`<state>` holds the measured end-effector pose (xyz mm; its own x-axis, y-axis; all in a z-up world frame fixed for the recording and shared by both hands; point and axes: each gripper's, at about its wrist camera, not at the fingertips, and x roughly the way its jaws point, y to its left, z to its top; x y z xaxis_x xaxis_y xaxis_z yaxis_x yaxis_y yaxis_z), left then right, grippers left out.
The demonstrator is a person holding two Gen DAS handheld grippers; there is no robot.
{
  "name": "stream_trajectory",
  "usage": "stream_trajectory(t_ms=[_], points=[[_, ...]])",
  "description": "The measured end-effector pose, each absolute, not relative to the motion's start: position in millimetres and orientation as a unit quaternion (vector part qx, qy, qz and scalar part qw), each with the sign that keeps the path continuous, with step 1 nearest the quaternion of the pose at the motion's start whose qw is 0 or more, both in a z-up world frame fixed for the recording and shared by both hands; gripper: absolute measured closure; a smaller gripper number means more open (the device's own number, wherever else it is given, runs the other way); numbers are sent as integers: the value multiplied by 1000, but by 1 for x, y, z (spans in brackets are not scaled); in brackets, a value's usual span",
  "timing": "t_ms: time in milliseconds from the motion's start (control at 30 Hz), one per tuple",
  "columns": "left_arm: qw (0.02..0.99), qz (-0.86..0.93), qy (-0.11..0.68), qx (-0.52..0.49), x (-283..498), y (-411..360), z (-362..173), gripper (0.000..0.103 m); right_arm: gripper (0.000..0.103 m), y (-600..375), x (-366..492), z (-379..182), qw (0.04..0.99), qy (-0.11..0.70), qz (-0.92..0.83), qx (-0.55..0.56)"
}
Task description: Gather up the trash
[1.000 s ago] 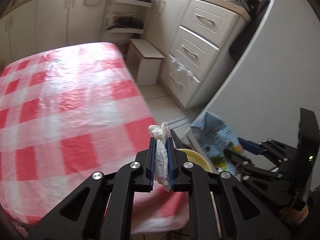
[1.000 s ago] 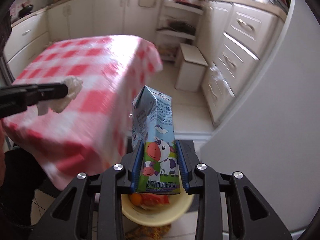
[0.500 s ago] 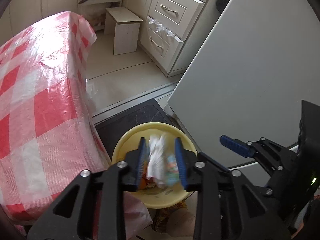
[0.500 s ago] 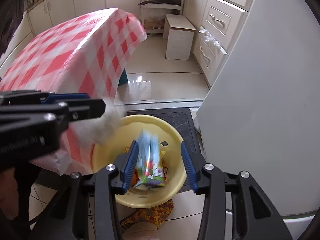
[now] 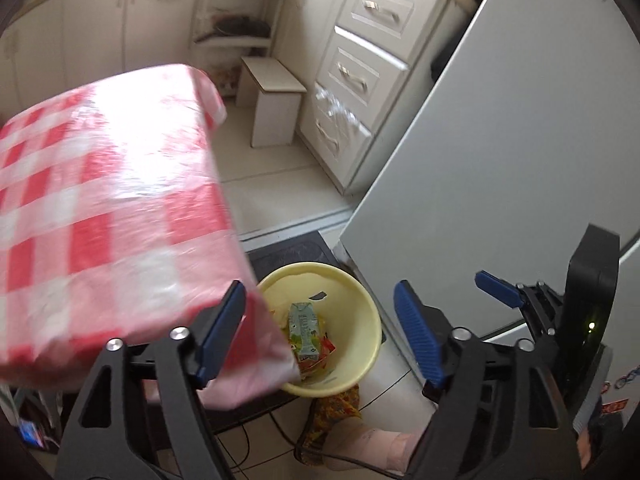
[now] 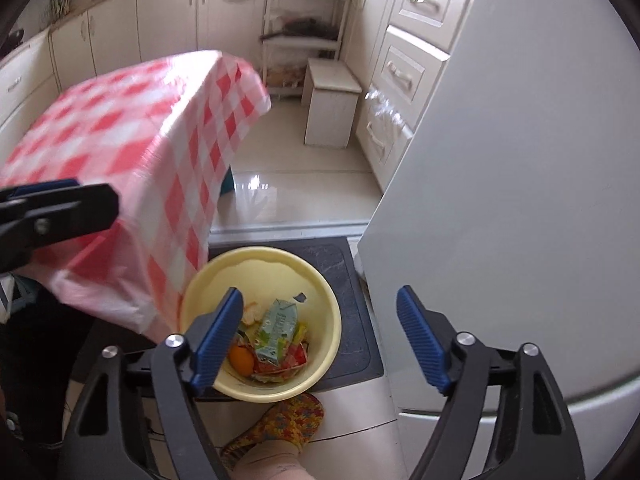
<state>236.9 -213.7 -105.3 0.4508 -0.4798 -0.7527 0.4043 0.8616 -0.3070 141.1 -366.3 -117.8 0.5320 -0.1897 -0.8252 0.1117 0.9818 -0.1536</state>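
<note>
Both tools, left [image 5: 318, 332] and right [image 6: 320, 334], spread wide and empty above the yellow basin [image 6: 324, 344], milk carton [image 6: 278, 330] inside.

Left gripper [image 5: 320, 332] with jaws wide apart and nothing between them, above a yellow bin [image 5: 360, 320] on the floor. A milk carton [image 5: 306, 332] lies inside among wrappers. Checked tablecloth [image 5: 100, 208] at left; right gripper [image 5: 448, 300] at right, its jaws likewise apart.
</note>
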Motion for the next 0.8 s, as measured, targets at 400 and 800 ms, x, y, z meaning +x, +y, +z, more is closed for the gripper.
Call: stream_trajectory(t_ms=[400,800], points=[[894,-232,381,-32,146,-144,-34,13,8,-312,32,-37,931,343,-128,-12],[920,-206,333,-19,70,-98,1,8,7,-268,-25,10,939,297,-171,6]])
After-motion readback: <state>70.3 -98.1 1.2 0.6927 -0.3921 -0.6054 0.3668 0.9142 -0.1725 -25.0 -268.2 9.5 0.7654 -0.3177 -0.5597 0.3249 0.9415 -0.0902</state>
